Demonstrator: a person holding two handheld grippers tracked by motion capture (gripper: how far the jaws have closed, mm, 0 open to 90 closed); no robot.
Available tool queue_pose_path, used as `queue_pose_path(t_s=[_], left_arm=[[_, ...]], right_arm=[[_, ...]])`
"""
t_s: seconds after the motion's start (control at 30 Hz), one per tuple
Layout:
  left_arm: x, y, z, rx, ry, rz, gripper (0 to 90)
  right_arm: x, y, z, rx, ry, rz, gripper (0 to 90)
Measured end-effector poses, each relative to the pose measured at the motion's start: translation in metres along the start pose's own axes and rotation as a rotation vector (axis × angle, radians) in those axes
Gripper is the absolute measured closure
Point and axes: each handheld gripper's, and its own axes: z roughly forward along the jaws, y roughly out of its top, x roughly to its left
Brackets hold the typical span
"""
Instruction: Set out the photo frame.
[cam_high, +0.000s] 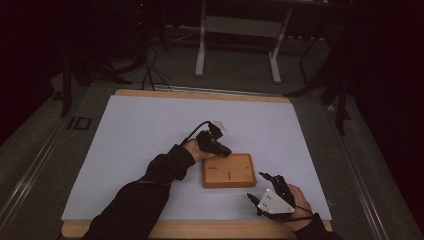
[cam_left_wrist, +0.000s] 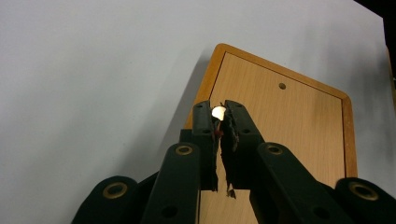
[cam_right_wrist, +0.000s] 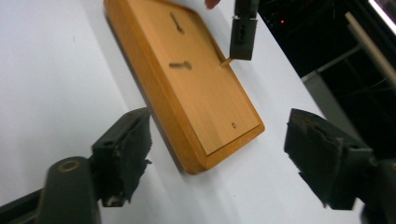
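A wooden board (cam_high: 241, 172) with a raised rim lies on the white table top, near the front. Two thin dark pegs (cam_right_wrist: 180, 65) stand out of its face, and a small hole (cam_right_wrist: 233, 125) shows near one corner. My left gripper (cam_high: 225, 149) hovers over the board's far left edge, shut on a small wooden peg (cam_right_wrist: 226, 61). The peg's pale end (cam_left_wrist: 218, 112) shows between the jaws in the left gripper view. My right gripper (cam_high: 267, 176) is open by the board's near right corner, with nothing between its jaws.
The white table top (cam_high: 150, 130) has a wooden edge all round. Beyond it stands a table frame (cam_high: 237, 40) on a dark floor, with cables (cam_high: 150, 70) at the back left. The surroundings are dim.
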Motion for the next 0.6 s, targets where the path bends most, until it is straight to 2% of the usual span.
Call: queue_pose_path(t_s=[0.03, 0.07, 0.1, 0.13, 0.27, 0.33, 0.37, 0.4, 0.43, 0.47, 0.5, 0.53, 0.57, 0.6], left_arm=[[0.0, 0.0, 0.0, 0.0, 0.0, 0.0, 84.9], [0.001, 0.0, 0.0, 0.001, -0.005, -0.004, 84.9], [0.003, 0.0, 0.0, 0.0, -0.015, -0.011, 84.9], [0.006, 0.001, 0.0, -0.003, -0.034, -0.036, 84.9], [0.008, 0.002, 0.0, 0.002, -0.043, -0.032, 84.9], [0.008, 0.002, 0.0, 0.008, -0.041, -0.026, 84.9], [0.008, 0.002, 0.0, 0.008, -0.041, -0.026, 84.9], [0.008, 0.003, 0.0, 0.011, -0.043, -0.026, 84.9], [0.009, 0.003, 0.0, 0.008, -0.049, -0.036, 84.9], [0.009, 0.003, 0.0, 0.008, -0.049, -0.036, 84.9], [0.009, 0.003, 0.0, 0.008, -0.049, -0.036, 84.9], [0.011, 0.003, 0.0, 0.009, -0.058, -0.045, 84.9], [0.011, 0.002, 0.0, 0.008, -0.062, -0.045, 84.9], [0.012, 0.003, 0.0, 0.009, -0.063, -0.044, 84.9]], right_arm=[[0.002, 0.0, 0.001, 0.014, -0.018, -0.031, 26.1], [0.002, 0.0, 0.001, 0.014, -0.018, -0.031, 26.1], [0.004, 0.0, 0.003, 0.032, -0.04, -0.059, 26.5], [0.007, -0.002, 0.006, 0.049, -0.05, -0.087, 29.3], [0.011, -0.004, 0.011, 0.082, -0.072, -0.139, 32.9], [0.013, -0.004, 0.015, 0.101, -0.093, -0.185, 33.2], [0.013, -0.004, 0.015, 0.101, -0.093, -0.185, 33.2], [0.016, -0.005, 0.016, 0.106, -0.107, -0.214, 34.8], [0.02, -0.006, 0.021, 0.125, -0.125, -0.282, 35.7], [0.02, -0.006, 0.021, 0.125, -0.125, -0.282, 35.7], [0.023, -0.007, 0.024, 0.127, -0.147, -0.316, 35.7], [0.023, -0.007, 0.024, 0.127, -0.147, -0.316, 36.3], [0.029, -0.009, 0.029, 0.145, -0.159, -0.395, 41.7], [0.031, -0.01, 0.03, 0.157, -0.161, -0.427, 44.2]])
